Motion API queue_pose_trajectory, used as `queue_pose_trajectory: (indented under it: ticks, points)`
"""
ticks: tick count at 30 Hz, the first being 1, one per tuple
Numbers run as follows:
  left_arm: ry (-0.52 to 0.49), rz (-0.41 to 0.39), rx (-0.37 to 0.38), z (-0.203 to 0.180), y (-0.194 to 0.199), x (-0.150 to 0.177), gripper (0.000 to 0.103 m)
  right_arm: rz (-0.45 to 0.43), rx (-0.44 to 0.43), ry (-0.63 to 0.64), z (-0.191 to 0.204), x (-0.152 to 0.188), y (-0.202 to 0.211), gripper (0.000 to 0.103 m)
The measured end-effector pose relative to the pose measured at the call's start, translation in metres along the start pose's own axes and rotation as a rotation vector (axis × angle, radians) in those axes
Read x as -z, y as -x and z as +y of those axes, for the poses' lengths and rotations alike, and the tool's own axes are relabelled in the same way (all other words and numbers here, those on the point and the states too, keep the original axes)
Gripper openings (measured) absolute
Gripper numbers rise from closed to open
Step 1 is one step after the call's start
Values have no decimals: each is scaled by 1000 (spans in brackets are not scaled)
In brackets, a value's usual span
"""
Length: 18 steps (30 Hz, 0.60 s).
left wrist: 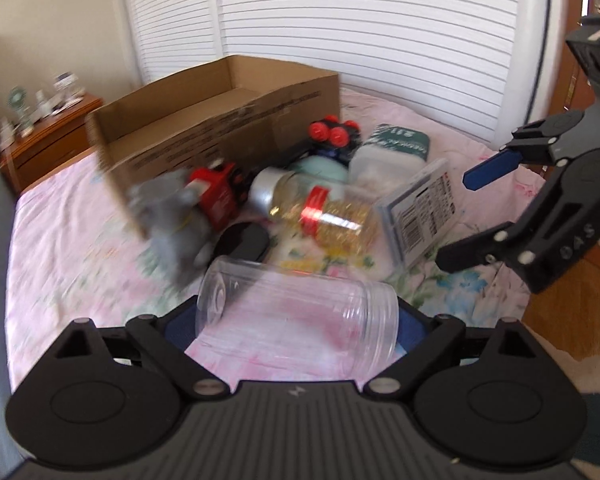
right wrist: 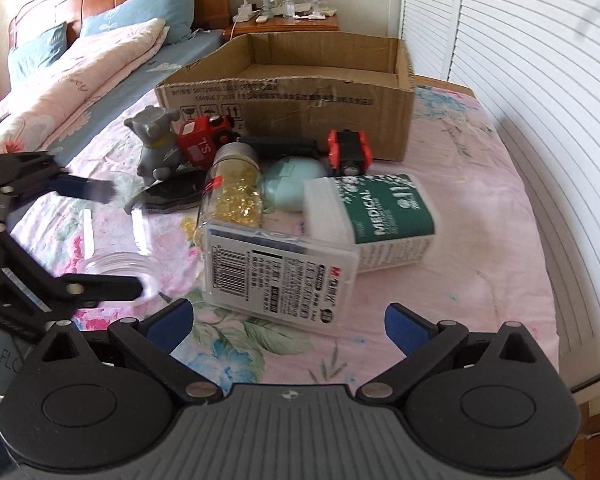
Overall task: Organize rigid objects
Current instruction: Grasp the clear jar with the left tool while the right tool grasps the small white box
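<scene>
Altogether: one cardboard box, two toy cars; left claw straddling clear jar, right claw spread.

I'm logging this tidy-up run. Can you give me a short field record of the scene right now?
surface: bed with pink floral sheet
container: cardboard box, open top, nothing visible inside
left gripper: jaws either side of clear jar lying on its side; grip unclear
right gripper: jaws open, nothing between them, just short of clear plastic case
</scene>
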<state>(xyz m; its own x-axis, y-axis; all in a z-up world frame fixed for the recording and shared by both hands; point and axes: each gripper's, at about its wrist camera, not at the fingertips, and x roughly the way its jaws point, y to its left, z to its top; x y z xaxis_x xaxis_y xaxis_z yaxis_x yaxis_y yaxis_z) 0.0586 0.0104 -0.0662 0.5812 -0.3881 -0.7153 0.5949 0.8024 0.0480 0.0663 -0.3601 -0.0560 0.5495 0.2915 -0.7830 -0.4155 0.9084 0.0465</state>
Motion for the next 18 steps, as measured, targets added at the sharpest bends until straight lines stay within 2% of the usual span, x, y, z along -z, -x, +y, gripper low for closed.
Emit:
queue_pose_trajectory:
  ticks: [5, 8, 13, 18]
  points:
    - [76, 7, -64, 12, 12, 16, 94, 15, 5, 13, 12, -9, -14, 103]
    - [99, 5, -89, 20, 17, 22, 94, 25, 38, 11, 20, -14, -22, 103]
    - [95, -8, -89, 24, 20, 26, 94, 37, 85, 6, 28, -20, -28, 103]
    - [95, -6, -81, 26, 19, 27, 94, 47, 126, 25, 33, -21, -28, 94]
